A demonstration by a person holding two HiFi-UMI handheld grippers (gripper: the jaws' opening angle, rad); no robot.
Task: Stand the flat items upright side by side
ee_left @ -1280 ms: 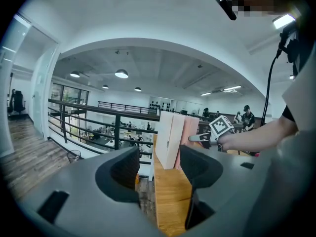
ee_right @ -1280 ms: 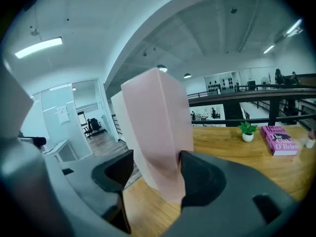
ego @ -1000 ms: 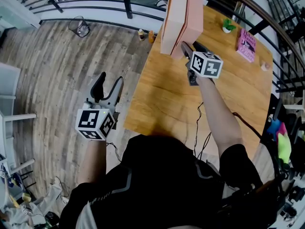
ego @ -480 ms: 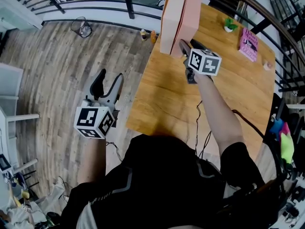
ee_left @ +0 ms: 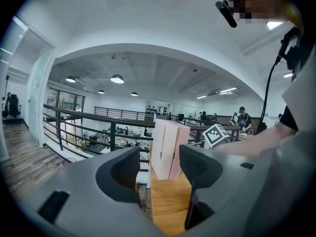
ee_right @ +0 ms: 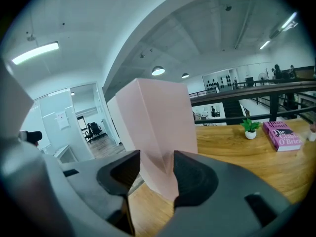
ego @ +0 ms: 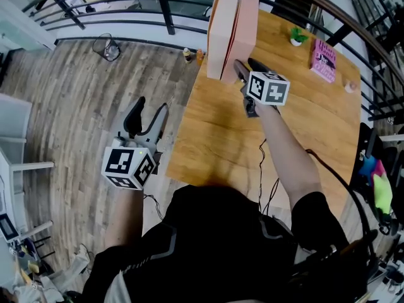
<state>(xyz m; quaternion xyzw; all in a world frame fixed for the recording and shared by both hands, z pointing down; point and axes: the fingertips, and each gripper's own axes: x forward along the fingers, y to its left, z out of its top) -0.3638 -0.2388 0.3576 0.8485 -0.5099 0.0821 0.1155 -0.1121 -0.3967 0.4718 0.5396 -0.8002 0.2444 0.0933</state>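
Note:
Two flat pink boxes stand upright side by side at the far left corner of the wooden table (ego: 214,144): a paler one (ego: 221,36) and a pinker one (ego: 247,17) touching it. My right gripper (ego: 242,68) is shut on the near lower edge of a pink box (ee_right: 158,127), which fills the gap between its jaws (ee_right: 157,164). My left gripper (ego: 146,109) hangs over the floor left of the table, open and empty. In the left gripper view both boxes (ee_left: 168,149) show well beyond its jaws (ee_left: 159,157).
A pink book (ego: 324,60) lies at the table's far right, with a small potted plant (ego: 297,36) beside it. A black cable (ego: 262,163) runs across the near part of the table. A dark railing (ego: 126,21) stands behind the table, and two small bottles (ego: 192,54) sit on the floor.
My left gripper has shifted slightly over the floor, still open. The right gripper stays at the boxes, which stand a little straighter in the view.

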